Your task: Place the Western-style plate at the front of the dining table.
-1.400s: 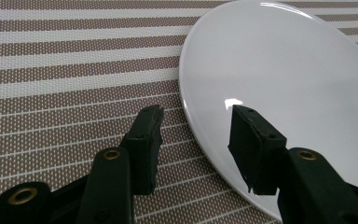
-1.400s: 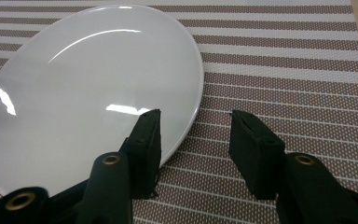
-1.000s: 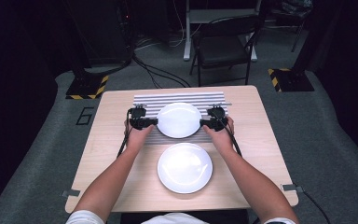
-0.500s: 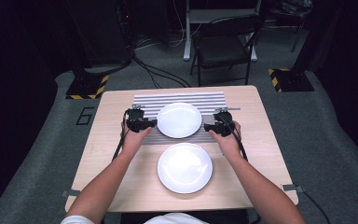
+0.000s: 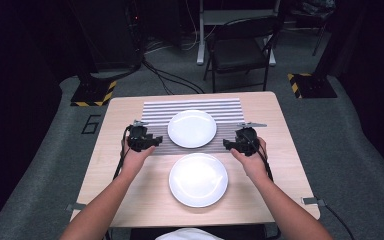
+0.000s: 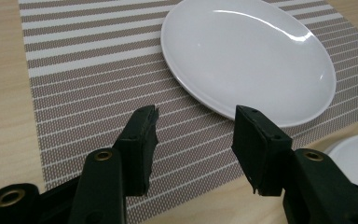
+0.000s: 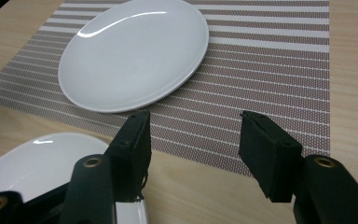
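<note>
A white plate (image 5: 192,128) (image 6: 247,51) (image 7: 130,56) lies on a striped placemat (image 5: 155,112) (image 6: 84,84) (image 7: 270,60) at the far middle of the table. A second white plate (image 5: 198,179) (image 6: 356,158) (image 7: 37,163) rests on bare wood nearer to me. My left gripper (image 5: 153,141) (image 6: 196,114) hovers left of the far plate, apart from its rim. My right gripper (image 5: 228,145) (image 7: 196,116) hovers to its right, also apart. Both have just been opening their jaws, and both stand open with nothing between the pads.
The wooden table (image 5: 280,175) has bare wood to either side of the plates. Beyond its far edge stand a dark folding chair (image 5: 240,50) and two stand bases with yellow-black tape (image 5: 92,94) (image 5: 310,85) on the grey floor.
Both grippers were at the far plate's left and right rims. They have drawn outward and back toward me with wider jaws. The plate stays on the placemat.
</note>
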A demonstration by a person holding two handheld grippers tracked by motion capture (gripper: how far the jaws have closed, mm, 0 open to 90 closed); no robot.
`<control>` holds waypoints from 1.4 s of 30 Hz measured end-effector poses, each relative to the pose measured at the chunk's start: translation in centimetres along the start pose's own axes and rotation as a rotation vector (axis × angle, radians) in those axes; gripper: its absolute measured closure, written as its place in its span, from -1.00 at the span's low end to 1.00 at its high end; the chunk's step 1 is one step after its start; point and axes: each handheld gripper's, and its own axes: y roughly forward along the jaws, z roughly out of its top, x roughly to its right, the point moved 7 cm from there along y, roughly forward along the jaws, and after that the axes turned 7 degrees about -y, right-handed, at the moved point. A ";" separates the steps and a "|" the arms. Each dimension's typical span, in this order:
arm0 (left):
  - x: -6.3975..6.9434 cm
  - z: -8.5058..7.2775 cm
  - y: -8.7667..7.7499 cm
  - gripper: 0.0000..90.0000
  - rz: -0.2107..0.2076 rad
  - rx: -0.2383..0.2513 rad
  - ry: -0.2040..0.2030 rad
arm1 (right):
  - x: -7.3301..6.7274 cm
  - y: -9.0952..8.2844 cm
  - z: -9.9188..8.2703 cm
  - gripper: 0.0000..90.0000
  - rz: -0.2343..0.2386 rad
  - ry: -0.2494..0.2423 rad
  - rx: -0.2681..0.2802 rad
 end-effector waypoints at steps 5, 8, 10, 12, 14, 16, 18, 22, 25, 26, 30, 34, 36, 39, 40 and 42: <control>-0.3 -0.8 -0.8 0.04 -0.015 0.009 -0.012 | -0.1 -0.5 -0.9 -0.07 0.005 0.004 -0.001; -0.4 -1.4 -1.3 -0.01 -0.031 0.024 -0.030 | -0.1 -0.6 -1.7 -0.09 0.013 0.006 -0.010; -0.4 -1.9 -1.8 -0.03 -0.038 0.025 -0.039 | -0.3 -0.9 -2.6 -0.12 0.022 0.010 -0.025; -0.5 -2.3 -2.2 -0.05 -0.039 0.024 -0.040 | -0.3 -1.0 -3.0 -0.14 0.016 0.000 -0.031; -0.7 -2.7 -2.7 -0.08 -0.039 0.018 -0.039 | -0.2 -1.1 -3.3 -0.15 0.014 -0.007 -0.032; -0.9 -3.2 -3.1 -0.11 -0.046 0.021 -0.035 | -0.2 -1.4 -3.9 -0.19 0.013 -0.007 -0.045; -0.9 -3.6 -3.5 -0.12 -0.052 0.023 -0.041 | 0.1 -1.8 -4.5 -0.20 -0.002 -0.020 -0.049; -1.0 -4.2 -4.0 -0.13 -0.066 0.024 -0.045 | 0.7 -2.1 -5.2 -0.23 -0.009 -0.014 -0.050; -1.2 -4.8 -4.0 -0.15 -0.067 0.023 -0.040 | 1.2 -2.3 -5.6 -0.25 -0.009 0.006 -0.051; -1.2 -5.0 -4.0 -0.15 -0.068 0.023 -0.041 | 1.3 -2.4 -5.8 -0.26 -0.003 0.018 -0.049; -1.4 -5.9 -3.3 -0.16 -0.062 0.004 -0.037 | 1.9 -2.2 -6.5 -0.27 -0.009 0.043 -0.050; -1.7 -6.6 -2.9 -0.13 -0.055 -0.020 -0.007 | 2.3 -2.1 -7.1 -0.28 -0.040 0.018 -0.048; -1.6 -6.7 -2.8 -0.12 -0.051 -0.022 -0.011 | 2.4 -2.0 -7.5 -0.28 -0.039 0.022 -0.052; -1.5 -6.9 -2.7 -0.11 -0.048 -0.028 0.022 | 2.6 -1.9 -7.7 -0.28 -0.045 0.027 -0.045; -1.5 -7.0 -2.6 -0.11 -0.054 -0.032 0.031 | 3.0 -2.0 -7.9 -0.26 -0.048 0.040 -0.040; -1.5 -7.1 -2.6 -0.10 -0.046 -0.028 0.036 | 3.2 -2.0 -8.0 -0.26 -0.053 0.042 -0.039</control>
